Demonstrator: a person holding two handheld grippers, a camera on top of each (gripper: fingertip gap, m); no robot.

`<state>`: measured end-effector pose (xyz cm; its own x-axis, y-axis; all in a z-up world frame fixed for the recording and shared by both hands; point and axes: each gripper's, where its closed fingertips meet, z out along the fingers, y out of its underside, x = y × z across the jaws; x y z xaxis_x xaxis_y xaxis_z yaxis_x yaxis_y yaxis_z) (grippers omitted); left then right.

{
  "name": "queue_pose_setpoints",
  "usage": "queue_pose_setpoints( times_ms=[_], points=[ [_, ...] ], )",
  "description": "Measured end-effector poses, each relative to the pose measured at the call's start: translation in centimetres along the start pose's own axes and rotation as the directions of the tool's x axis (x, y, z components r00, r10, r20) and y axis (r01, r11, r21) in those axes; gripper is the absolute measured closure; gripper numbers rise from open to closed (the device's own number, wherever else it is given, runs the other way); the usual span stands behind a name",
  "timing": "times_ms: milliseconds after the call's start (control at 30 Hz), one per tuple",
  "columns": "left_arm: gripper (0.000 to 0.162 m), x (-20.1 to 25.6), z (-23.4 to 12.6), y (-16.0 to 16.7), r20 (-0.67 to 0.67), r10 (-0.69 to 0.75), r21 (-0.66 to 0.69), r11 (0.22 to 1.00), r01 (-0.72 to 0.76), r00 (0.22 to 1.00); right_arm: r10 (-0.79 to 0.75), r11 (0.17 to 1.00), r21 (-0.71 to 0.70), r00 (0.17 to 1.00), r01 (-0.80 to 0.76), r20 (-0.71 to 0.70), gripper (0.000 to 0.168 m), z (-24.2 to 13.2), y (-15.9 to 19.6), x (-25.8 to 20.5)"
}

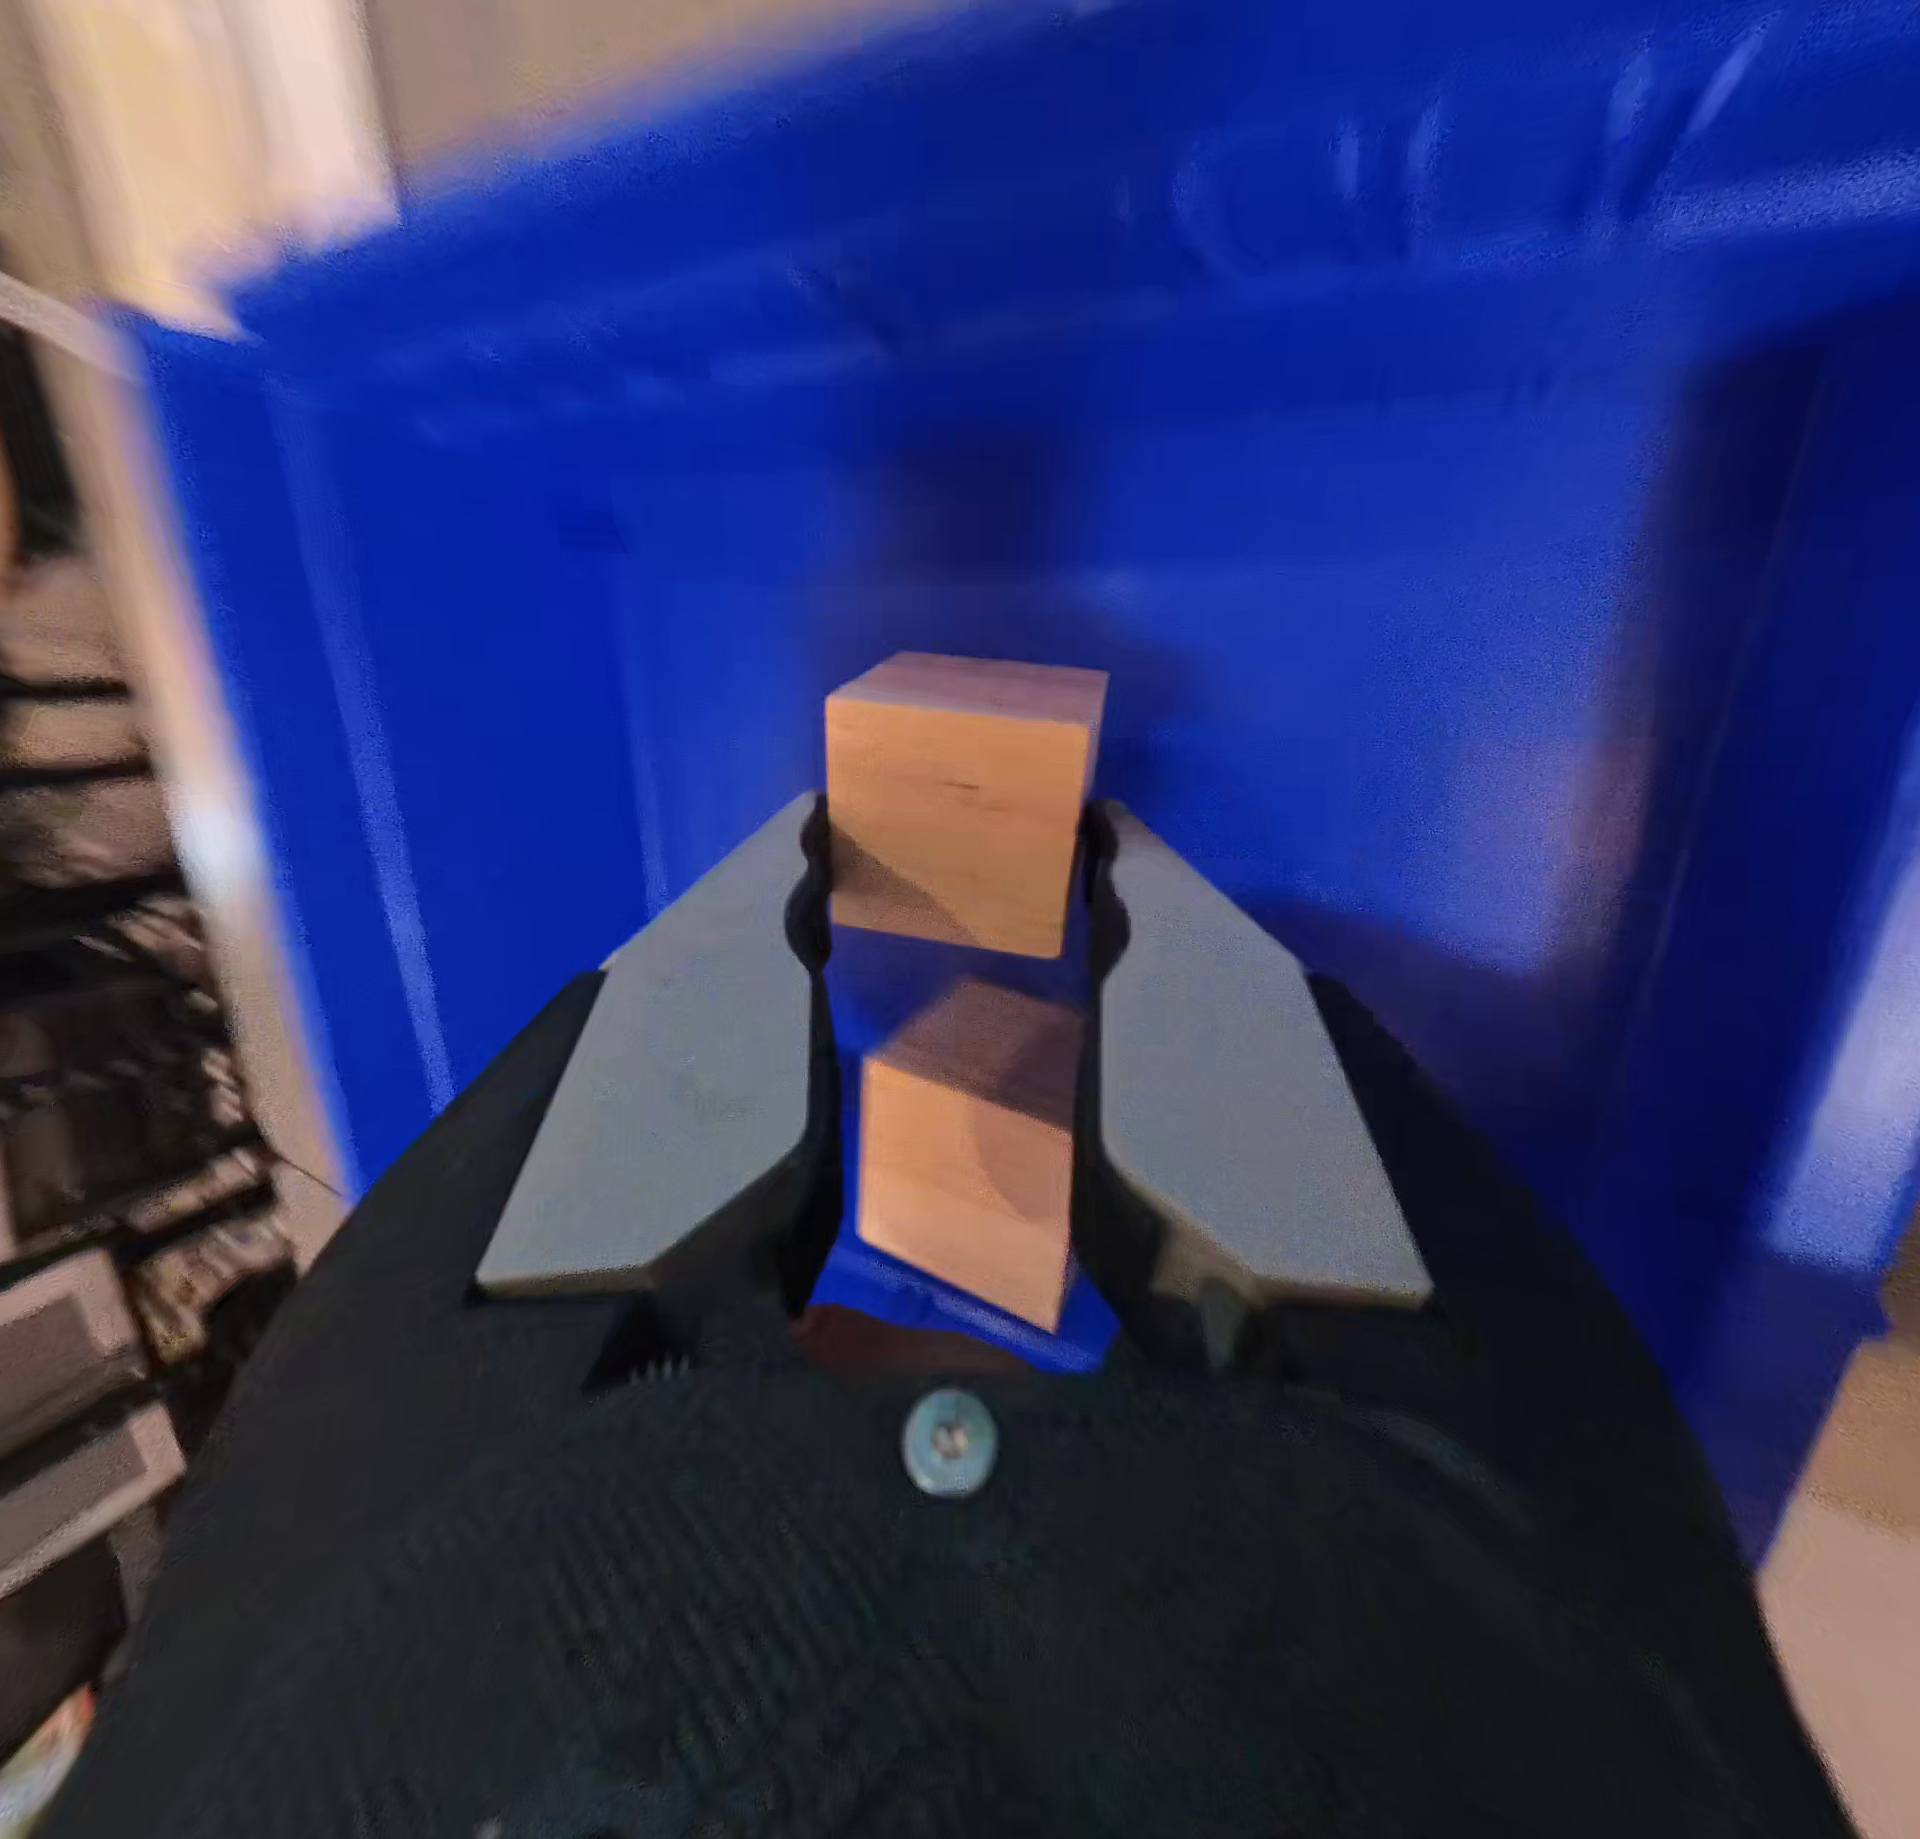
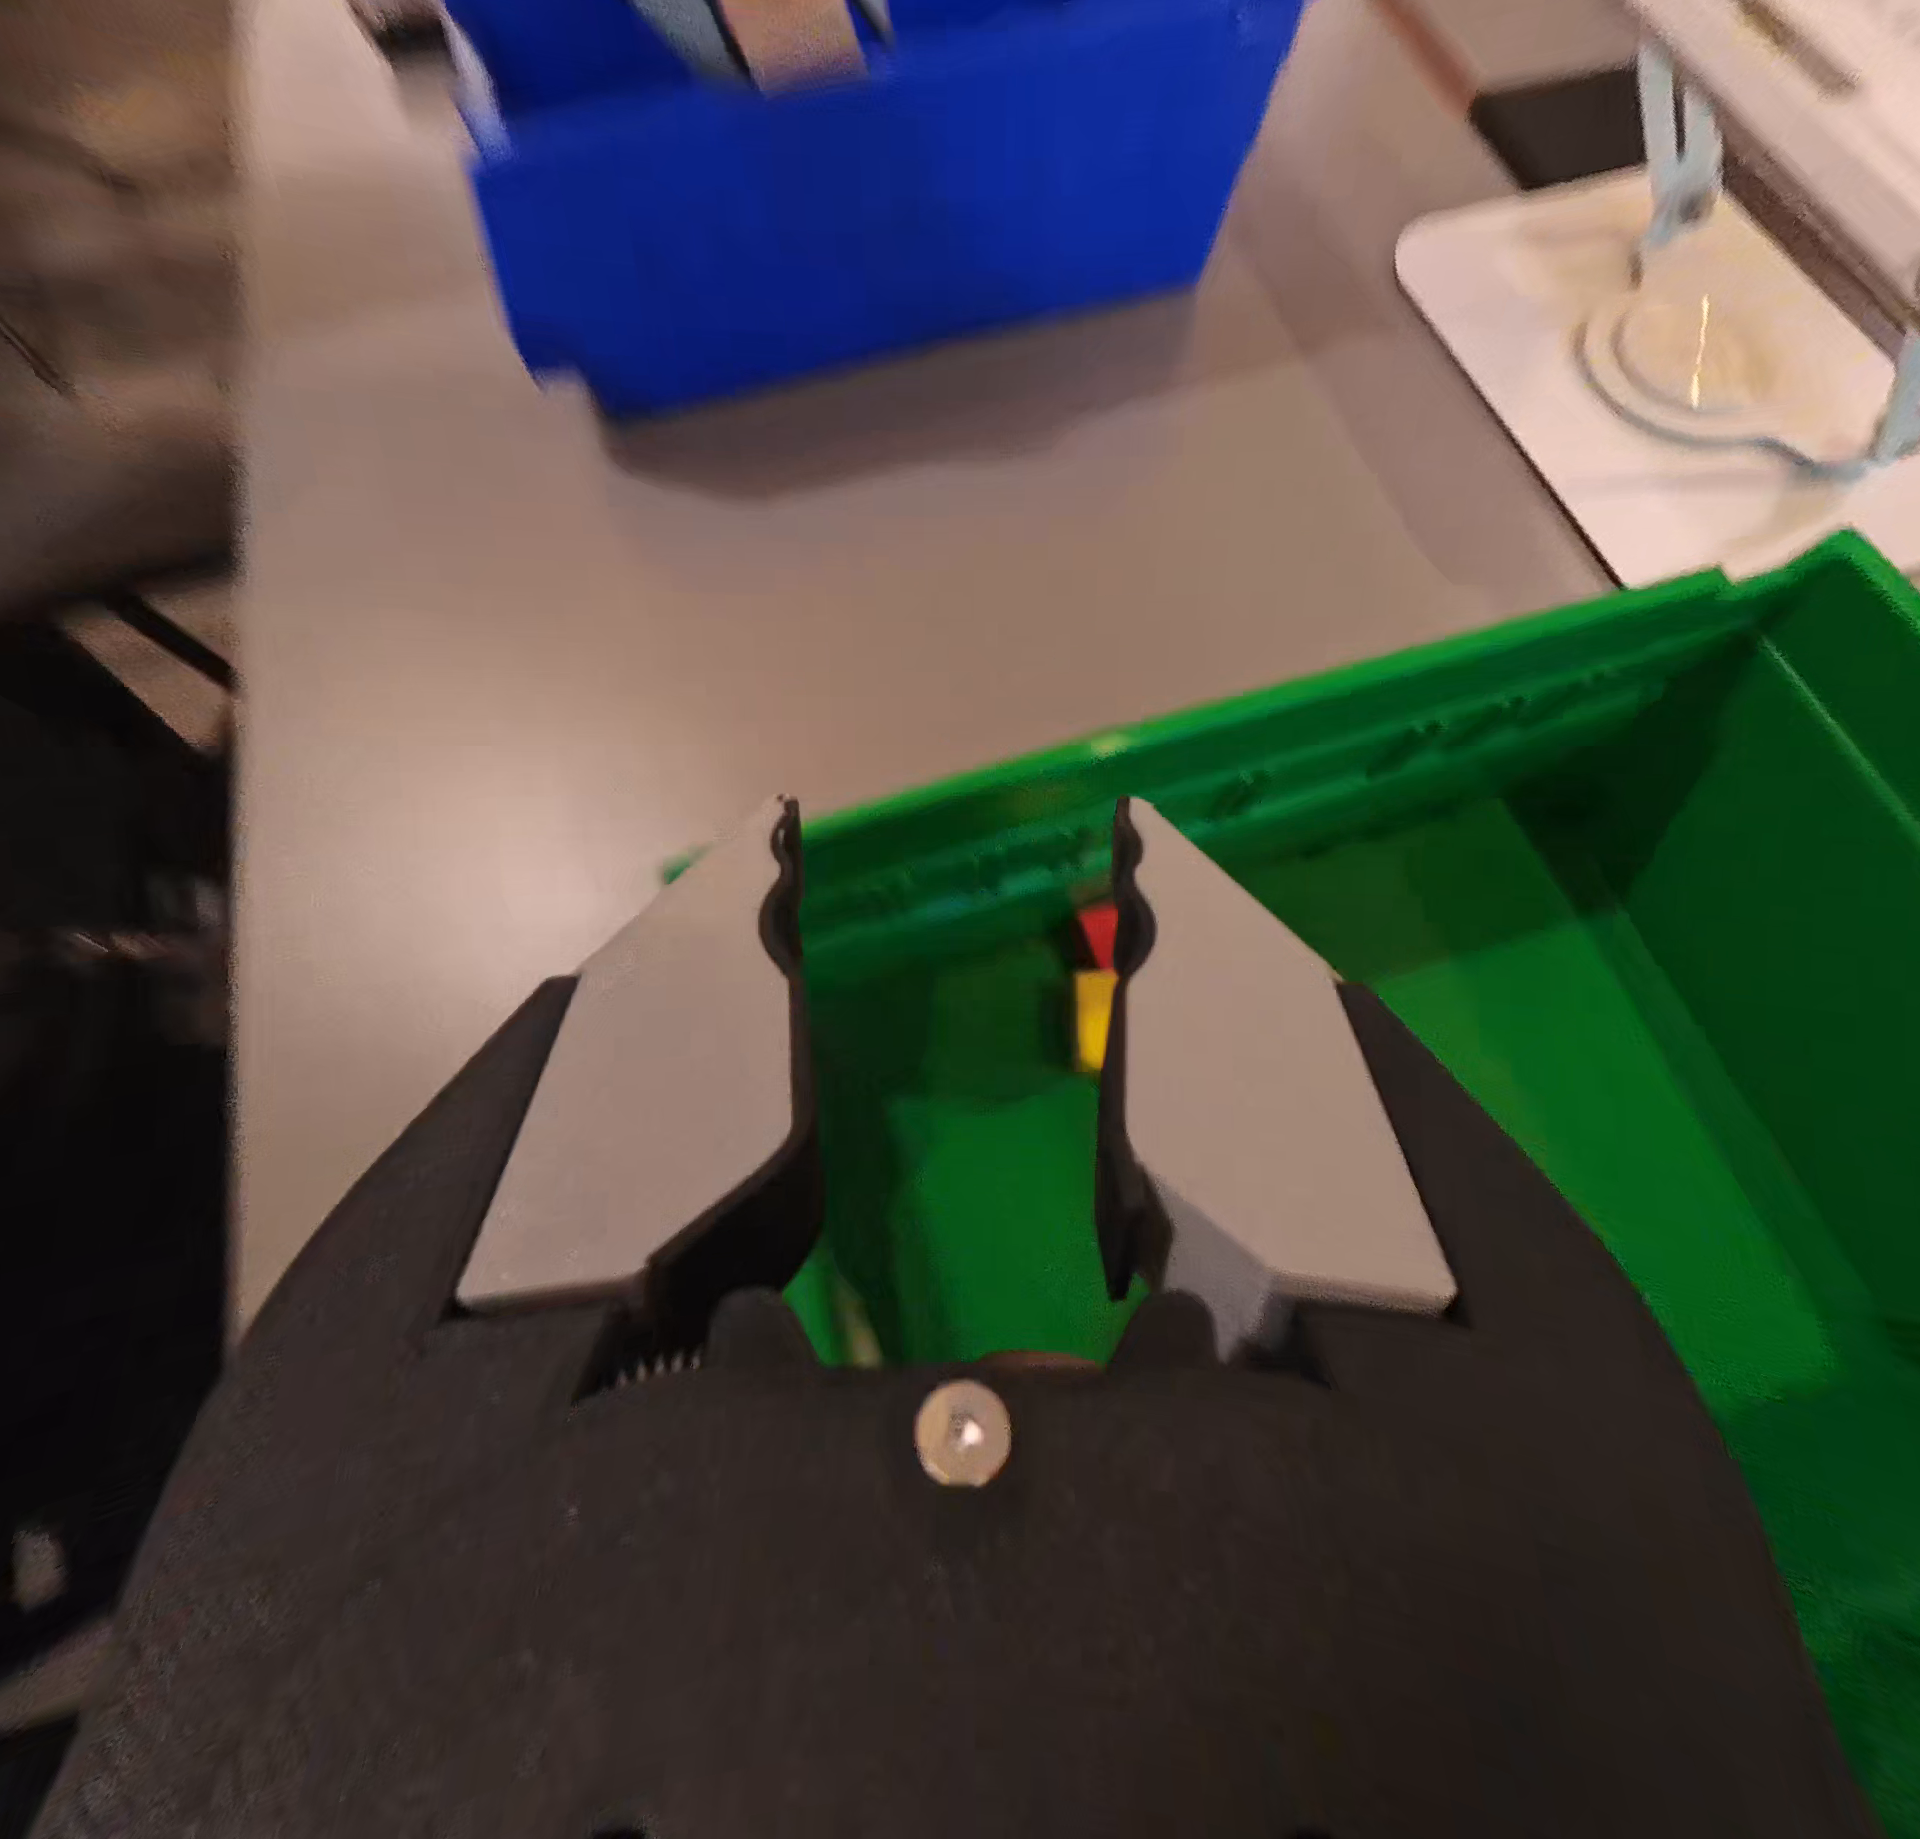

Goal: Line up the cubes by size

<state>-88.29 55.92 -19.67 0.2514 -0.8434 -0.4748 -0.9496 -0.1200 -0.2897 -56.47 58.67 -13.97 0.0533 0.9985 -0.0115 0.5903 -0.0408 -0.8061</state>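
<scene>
The left hand-held gripper [image 1: 956,875] squeezes 1 wooden cube [image 1: 961,802] over the blue bin [image 1: 1351,542]; another cube [image 1: 971,1155] sits below. The right hand-held gripper [image 2: 951,854] hangs open over the green bin [image 2: 1558,958]. A firm, level squeeze should stop the cube slipping.

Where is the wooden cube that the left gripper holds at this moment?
In the left wrist view, the wooden cube sits centre frame, clamped between the left gripper fingertips above the blue bin, with a second wooden cube lower down.
</scene>
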Motion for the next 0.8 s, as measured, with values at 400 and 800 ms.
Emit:
queue_pose_setpoints(
  times_ms=[400,800],
  points=[
    [0.116,3.5,-11.0,-24.8,0.304,0.062,0.734,0.621,-0.275,0.951,0.195,0.815,0.362,0.802,-0.453,0.564,0.089,2.9,-13.0,-9.6],
    [0.119,0.7,-6.5,-13.9,0.165,0.072,0.379,0.916,-0.130,0.984,0.204,0.854,0.394,0.916,-0.339,0.346,0.125,-1.5,-9.9,-4.9]
  ],
)
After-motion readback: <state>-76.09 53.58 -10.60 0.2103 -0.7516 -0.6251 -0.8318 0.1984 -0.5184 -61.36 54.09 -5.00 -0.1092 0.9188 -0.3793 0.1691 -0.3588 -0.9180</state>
